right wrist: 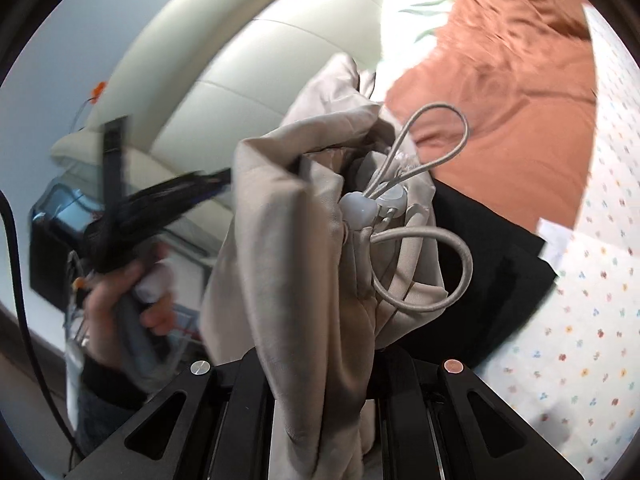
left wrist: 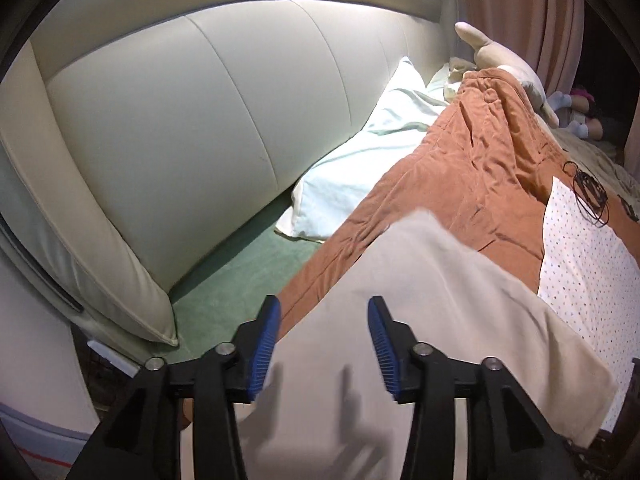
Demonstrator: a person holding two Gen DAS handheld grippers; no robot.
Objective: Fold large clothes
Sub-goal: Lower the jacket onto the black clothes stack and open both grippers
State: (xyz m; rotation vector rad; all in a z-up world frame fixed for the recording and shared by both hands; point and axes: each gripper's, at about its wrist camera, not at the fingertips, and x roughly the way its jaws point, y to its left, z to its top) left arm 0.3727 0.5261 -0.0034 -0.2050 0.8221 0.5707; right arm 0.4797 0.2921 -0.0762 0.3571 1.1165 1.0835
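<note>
On the bed, at nine o'clock in the left wrist view, a cream padded headboard (left wrist: 168,120) curves over a green sheet (left wrist: 228,292). Toward one o'clock lies a pale pillow (left wrist: 360,160), then a rust-orange quilt (left wrist: 472,168) and, at three o'clock, a dotted white cloth (left wrist: 584,264). The left gripper (left wrist: 324,344) stands with its blue pads (left wrist: 264,344) apart, nothing pinched; the beige garment (left wrist: 420,320) lies spread just beneath and beyond them, from six toward four o'clock.

In the right wrist view, at eight o'clock, a hand (right wrist: 120,304) grasps the blurred left gripper. At the centre the right gripper (right wrist: 324,400) is clamped tight on a bunched fold of the garment (right wrist: 280,260), its drawcord (right wrist: 436,256) and toggle (right wrist: 360,208) looping toward three o'clock over a black cloth (right wrist: 492,256).
</note>
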